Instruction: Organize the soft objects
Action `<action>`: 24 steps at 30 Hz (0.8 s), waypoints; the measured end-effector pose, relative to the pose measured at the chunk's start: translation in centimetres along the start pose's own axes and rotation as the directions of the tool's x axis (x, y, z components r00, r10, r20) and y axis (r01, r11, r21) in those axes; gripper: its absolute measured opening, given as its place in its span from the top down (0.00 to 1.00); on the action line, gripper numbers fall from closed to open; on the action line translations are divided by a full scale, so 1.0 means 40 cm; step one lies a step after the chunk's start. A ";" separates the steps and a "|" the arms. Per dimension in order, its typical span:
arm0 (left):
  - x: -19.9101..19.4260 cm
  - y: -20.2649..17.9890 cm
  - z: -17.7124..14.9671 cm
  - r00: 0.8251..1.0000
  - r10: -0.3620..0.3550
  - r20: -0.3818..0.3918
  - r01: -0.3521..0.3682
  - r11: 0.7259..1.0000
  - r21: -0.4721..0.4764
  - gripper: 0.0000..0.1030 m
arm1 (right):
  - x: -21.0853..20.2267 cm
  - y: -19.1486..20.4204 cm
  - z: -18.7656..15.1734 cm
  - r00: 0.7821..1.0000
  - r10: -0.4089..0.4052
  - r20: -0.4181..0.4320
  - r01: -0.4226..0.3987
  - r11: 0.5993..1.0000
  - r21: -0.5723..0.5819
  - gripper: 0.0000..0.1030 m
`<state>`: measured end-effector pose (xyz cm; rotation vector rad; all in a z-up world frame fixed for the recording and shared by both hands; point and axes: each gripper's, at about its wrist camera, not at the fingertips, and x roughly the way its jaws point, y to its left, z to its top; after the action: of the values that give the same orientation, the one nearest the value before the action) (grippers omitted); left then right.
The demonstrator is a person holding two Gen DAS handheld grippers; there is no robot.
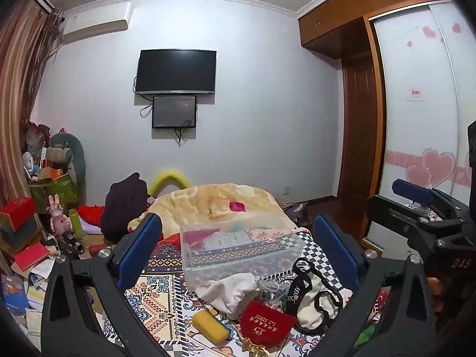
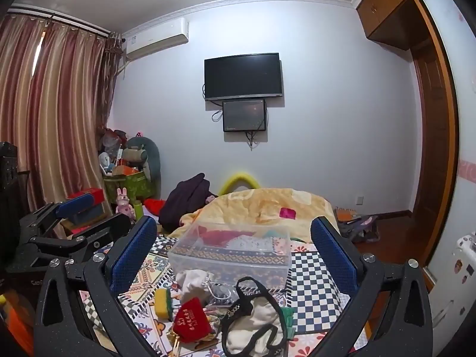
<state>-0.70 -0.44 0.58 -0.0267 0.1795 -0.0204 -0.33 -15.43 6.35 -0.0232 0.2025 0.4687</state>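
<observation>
A clear plastic box (image 1: 238, 247) (image 2: 232, 253) sits on the patterned bedspread and holds several folded cloths. In front of it lie a white cloth pouch (image 1: 229, 293) (image 2: 193, 279), a yellow sponge (image 1: 209, 325) (image 2: 163, 302), a red velvet pouch (image 1: 266, 324) (image 2: 190, 318) and a white bag with black straps (image 1: 315, 300) (image 2: 255, 324). My left gripper (image 1: 238, 244) is open and empty above the pile. My right gripper (image 2: 235, 247) is open and empty, beside the left one, which shows at the left edge of the right wrist view (image 2: 71, 208).
A yellow blanket (image 1: 220, 202) (image 2: 267, 205) with a pink item (image 1: 237, 206) lies behind the box. Dark clothes (image 1: 125, 205) sit at the bed's far left. Cluttered boxes and toys (image 1: 50, 196) fill the left corner. A wardrobe (image 1: 416, 104) stands at right.
</observation>
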 end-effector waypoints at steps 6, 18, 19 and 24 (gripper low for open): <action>0.000 -0.002 0.000 1.000 0.007 0.003 -0.007 1.000 -0.001 0.00 | -0.003 0.000 0.003 1.000 0.000 0.001 0.000 1.000 0.001 0.00; -0.002 -0.004 -0.001 1.000 0.006 0.006 -0.006 1.000 -0.001 0.00 | -0.006 0.001 0.005 1.000 0.000 0.004 0.000 1.000 -0.002 0.00; -0.002 -0.004 -0.001 1.000 0.005 0.006 -0.005 1.000 -0.001 0.00 | -0.006 0.000 0.006 1.000 -0.001 0.003 0.001 1.000 -0.002 0.00; -0.003 -0.005 0.000 1.000 0.003 0.007 -0.003 1.000 0.000 0.00 | -0.007 0.000 0.009 1.000 -0.001 0.003 0.001 1.000 -0.002 0.00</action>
<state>-0.83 -0.65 0.59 -0.0268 0.1724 -0.0169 -0.52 -15.53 6.75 -0.0246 0.1986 0.4680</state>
